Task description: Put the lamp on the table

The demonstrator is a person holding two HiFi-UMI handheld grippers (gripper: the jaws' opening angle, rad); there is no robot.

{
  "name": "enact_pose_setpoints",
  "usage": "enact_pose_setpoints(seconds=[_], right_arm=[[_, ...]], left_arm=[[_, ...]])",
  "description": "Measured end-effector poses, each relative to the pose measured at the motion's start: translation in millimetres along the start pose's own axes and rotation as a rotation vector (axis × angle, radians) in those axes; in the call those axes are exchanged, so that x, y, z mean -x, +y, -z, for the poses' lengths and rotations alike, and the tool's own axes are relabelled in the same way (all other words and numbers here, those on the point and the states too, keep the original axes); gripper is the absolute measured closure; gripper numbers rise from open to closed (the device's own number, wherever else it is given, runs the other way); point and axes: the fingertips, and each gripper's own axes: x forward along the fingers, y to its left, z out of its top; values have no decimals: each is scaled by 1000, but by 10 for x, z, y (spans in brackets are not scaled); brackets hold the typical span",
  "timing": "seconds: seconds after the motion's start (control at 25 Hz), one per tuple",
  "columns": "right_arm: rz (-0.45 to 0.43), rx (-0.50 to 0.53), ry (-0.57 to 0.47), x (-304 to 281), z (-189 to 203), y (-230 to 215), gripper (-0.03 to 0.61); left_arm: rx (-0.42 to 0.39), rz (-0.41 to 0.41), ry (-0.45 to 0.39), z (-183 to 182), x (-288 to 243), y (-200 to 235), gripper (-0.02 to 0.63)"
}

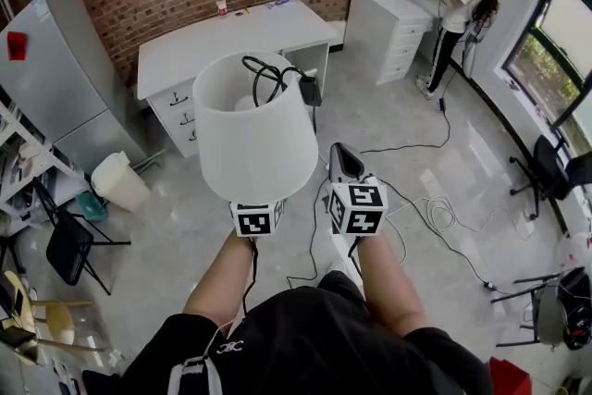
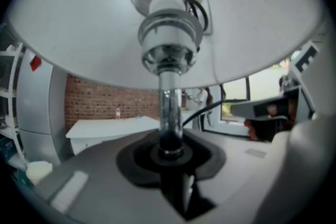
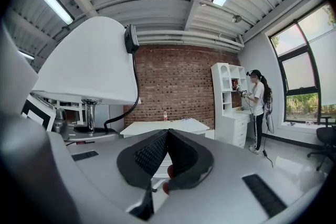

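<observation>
The left gripper [image 2: 170, 150] is clamped on the lamp's metal stem [image 2: 169, 107], just below the bulb socket, and carries the lamp [image 1: 254, 129] upright in front of the person's body, with the white shade above the jaws. The lamp is in the air over the floor, well apart from the white table [image 1: 194, 46], which stands at the far side against the brick wall. The lamp's foot does not show in any view.

The black cord [image 1: 266, 77] is coiled into the top of the shade and its plug [image 1: 311, 91] hangs over the right rim. To do the carry well, I judge the stem should stay vertical so the coil does not spill out and swing.

The table top looks mostly bare, with a bottle [image 1: 221, 1] near its far edge, so the near middle is the safest landing place. Lower the lamp straight down and release only once it stands by itself.

To the right of the lamp, the right gripper [image 3: 166, 140] has its jaws together on nothing. It could steady the shade on set-down.

Loose floor cables [image 1: 435, 217] lie further right, so the direct path toward the table is better.
</observation>
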Motion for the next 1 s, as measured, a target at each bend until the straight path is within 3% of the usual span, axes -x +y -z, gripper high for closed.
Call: enact_pose_setpoints(seconds=[0.44,1.0], right_arm=[[-6,-30,-14,-741,-57,-584,589],[-47,-48,-40,-1882,-450,-1948,589]], left_arm=[[-10,-6,-1,-122,-872,13,522],[9,-74,-27,-608,-2537,-229,523]])
